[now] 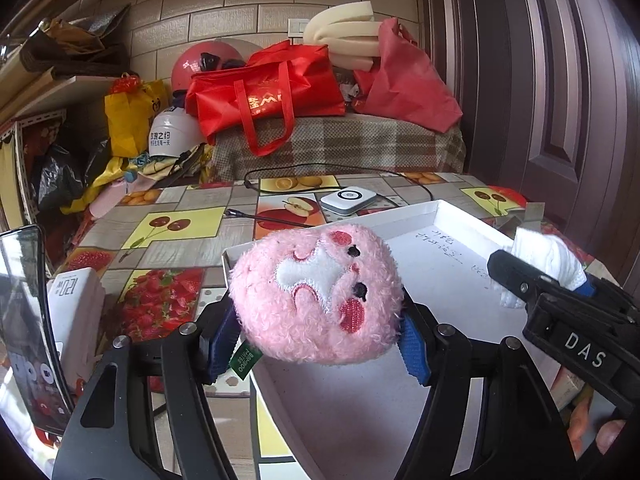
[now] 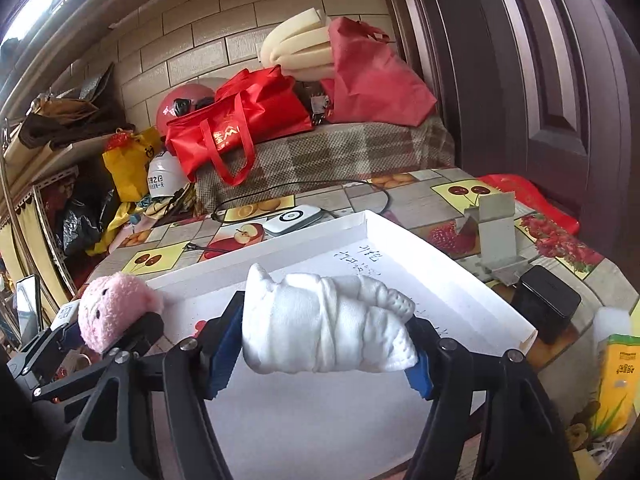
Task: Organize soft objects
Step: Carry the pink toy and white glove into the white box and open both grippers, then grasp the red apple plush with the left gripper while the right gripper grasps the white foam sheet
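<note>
While the left gripper (image 1: 316,344) clamps a pink plush toy (image 1: 316,296) between its blue ribbed pads, the right gripper (image 2: 326,350) has a rolled white cloth bundle (image 2: 324,320) between its own blue pads, both sides touching it, though the grip looks light. The plush is a rounded, shaggy lump with an embroidered white patch, red cheeks, black bead eyes and a green tag hanging from its underside. The bundle is a soft knitted or terry fabric wound into a fat cylinder with a bumpy, tapered end.

Both things hang above a shallow white tray (image 1: 440,210) of thin card with a low upright rim and handwriting on its floor. The plush is over the tray's near left corner, partly overhanging the left rim; the bundle is over the tray's near middle in the right wrist view. The tray floor is bare, so free room lies ahead of both grippers toward its far rim.

The tray lies on a tabletop (image 1: 168,240) covered in glossy fruit-patterned oilcloth. Just beyond the tray's far rim sit a small white rounded device (image 1: 348,200) and a black cable (image 1: 320,172). Off the tray's right edge stand a grey metal bracket (image 2: 494,236) and a black box (image 2: 546,304), close to the rim. Near the table's left edge are a white charger block (image 1: 76,304) and a phone (image 1: 24,320) standing upright.
</note>
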Demonstrator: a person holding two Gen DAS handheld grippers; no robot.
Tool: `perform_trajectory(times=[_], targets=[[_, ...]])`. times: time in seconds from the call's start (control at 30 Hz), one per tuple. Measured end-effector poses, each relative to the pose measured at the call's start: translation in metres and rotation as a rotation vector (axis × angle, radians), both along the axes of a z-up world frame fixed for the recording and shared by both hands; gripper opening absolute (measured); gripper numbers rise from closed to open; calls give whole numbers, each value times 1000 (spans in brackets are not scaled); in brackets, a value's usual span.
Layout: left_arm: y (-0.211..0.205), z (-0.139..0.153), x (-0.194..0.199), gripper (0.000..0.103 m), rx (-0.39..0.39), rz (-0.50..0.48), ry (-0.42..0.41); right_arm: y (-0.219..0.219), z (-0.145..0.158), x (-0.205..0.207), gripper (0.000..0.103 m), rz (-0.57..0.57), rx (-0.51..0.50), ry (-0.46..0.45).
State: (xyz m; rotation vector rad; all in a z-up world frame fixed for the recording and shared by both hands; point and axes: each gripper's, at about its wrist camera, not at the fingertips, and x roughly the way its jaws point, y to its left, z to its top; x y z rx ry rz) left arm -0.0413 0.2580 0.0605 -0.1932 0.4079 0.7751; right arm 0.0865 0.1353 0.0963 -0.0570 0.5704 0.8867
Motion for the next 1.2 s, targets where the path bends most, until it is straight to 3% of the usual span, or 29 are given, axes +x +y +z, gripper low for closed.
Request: perform_trajectory(times=[0.03, 0.1, 0.17, 0.2, 0.23, 0.33, 0.8, 1.0, 1.2], targets=[[0, 2, -2, 71, 2, 7, -12, 1, -2, 1, 82, 8, -4, 6], [1, 4, -8, 79, 8, 29, -32, 2, -5, 2, 86, 19, 0, 13], [6, 6, -13, 99, 6, 68, -44, -1, -4, 2, 94, 12, 13, 19], [9, 7, -17, 103, -8, 77, -62, -4, -4, 3, 97, 3, 24, 22], [12, 7, -22, 103, -27, 78, -84, -6, -3, 5, 103, -1, 37, 28], [15, 8, -27, 103, -54, 78, -112, -11, 0, 4, 103, 6, 70, 40], [-5, 19, -29, 103, 11, 72, -96, -29, 18, -5, 103, -50, 160, 14], [-15, 23, -32, 103, 16, 40, -111, -50, 51, -18, 103, -6, 225, 65], [-39, 33, -36, 103, 24, -73, -147, -113, 100, -23, 103, 44, 350, 17]])
